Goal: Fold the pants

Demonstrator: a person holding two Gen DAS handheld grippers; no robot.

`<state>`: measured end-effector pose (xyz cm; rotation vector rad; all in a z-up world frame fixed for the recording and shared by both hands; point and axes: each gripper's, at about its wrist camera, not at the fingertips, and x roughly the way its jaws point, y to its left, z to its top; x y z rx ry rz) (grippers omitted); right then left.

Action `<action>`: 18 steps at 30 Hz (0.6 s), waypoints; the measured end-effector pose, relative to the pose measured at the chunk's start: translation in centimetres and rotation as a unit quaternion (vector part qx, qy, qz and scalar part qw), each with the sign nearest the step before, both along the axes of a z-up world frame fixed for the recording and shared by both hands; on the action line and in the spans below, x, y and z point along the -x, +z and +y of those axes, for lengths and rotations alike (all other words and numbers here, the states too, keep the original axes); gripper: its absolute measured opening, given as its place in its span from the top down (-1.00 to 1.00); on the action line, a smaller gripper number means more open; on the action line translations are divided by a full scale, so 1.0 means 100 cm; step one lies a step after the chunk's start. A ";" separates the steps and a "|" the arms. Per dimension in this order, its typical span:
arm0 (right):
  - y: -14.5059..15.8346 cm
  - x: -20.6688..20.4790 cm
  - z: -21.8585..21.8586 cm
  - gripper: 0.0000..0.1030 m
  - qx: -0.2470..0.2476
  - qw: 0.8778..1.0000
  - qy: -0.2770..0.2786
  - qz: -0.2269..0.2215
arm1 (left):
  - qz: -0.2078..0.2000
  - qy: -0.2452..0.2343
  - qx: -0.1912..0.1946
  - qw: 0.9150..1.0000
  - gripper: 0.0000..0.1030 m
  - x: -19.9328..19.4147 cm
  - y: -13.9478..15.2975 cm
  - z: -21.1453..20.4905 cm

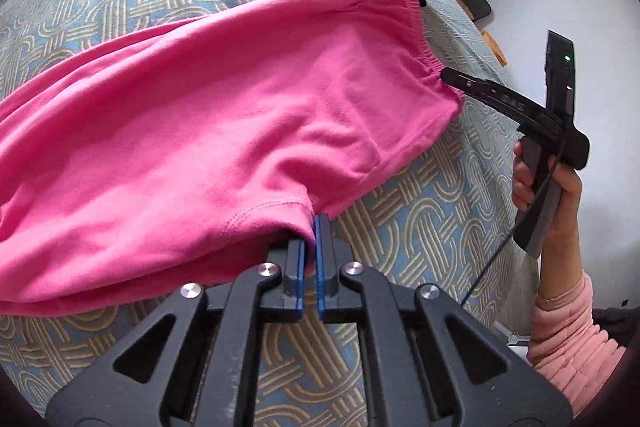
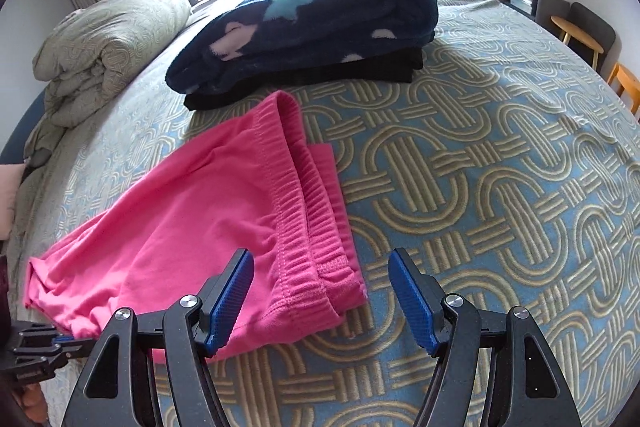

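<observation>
Nearest, the left hand-held gripper (image 1: 310, 247) pinches the pink pants (image 1: 224, 131) at the crotch seam, the right hand-held gripper (image 2: 321, 297) gapes wide over their waistband (image 2: 316, 227), the garment lying on the patterned bed (image 2: 500, 187) before a folded blue blanket (image 2: 312, 19).

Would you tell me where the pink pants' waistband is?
In the right wrist view, the waistband lies on the bedspread, just ahead of the open right gripper.
</observation>
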<state>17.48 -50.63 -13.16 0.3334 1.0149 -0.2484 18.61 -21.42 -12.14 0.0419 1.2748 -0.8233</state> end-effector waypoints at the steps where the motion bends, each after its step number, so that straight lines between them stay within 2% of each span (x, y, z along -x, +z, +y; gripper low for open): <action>1: 0.000 0.000 0.001 0.74 0.006 1.000 0.002 -0.004 | -0.014 -0.004 -0.001 1.000 0.90 0.008 0.005 0.001; 2: 0.000 0.000 0.002 0.84 0.004 1.000 0.003 -0.002 | -0.023 -0.008 -0.002 1.000 0.90 0.014 0.009 0.001; 7: 0.016 0.028 -0.001 0.85 -0.006 0.999 -0.004 -0.037 | -0.008 -0.011 0.008 1.000 0.90 0.024 0.006 0.010; 11: 0.011 0.052 -0.009 0.85 -0.024 1.000 -0.002 -0.020 | -0.007 -0.025 0.000 1.000 0.90 0.033 0.000 0.011; 14: 0.005 0.058 -0.015 0.85 0.030 0.999 -0.031 0.012 | -0.018 -0.032 -0.006 0.999 0.90 0.037 0.000 0.009; 15: 0.004 0.059 -0.018 0.84 0.034 0.998 -0.039 0.018 | -0.023 -0.034 -0.008 0.999 0.90 0.039 0.001 0.008; 17: 0.003 0.063 -0.028 0.82 0.004 0.999 -0.051 0.014 | -0.032 -0.036 -0.014 0.999 0.90 0.041 0.002 0.007; 18: 0.005 0.064 -0.031 0.70 -0.013 0.998 -0.053 0.005 | -0.033 -0.036 -0.016 0.999 0.90 0.041 0.002 0.008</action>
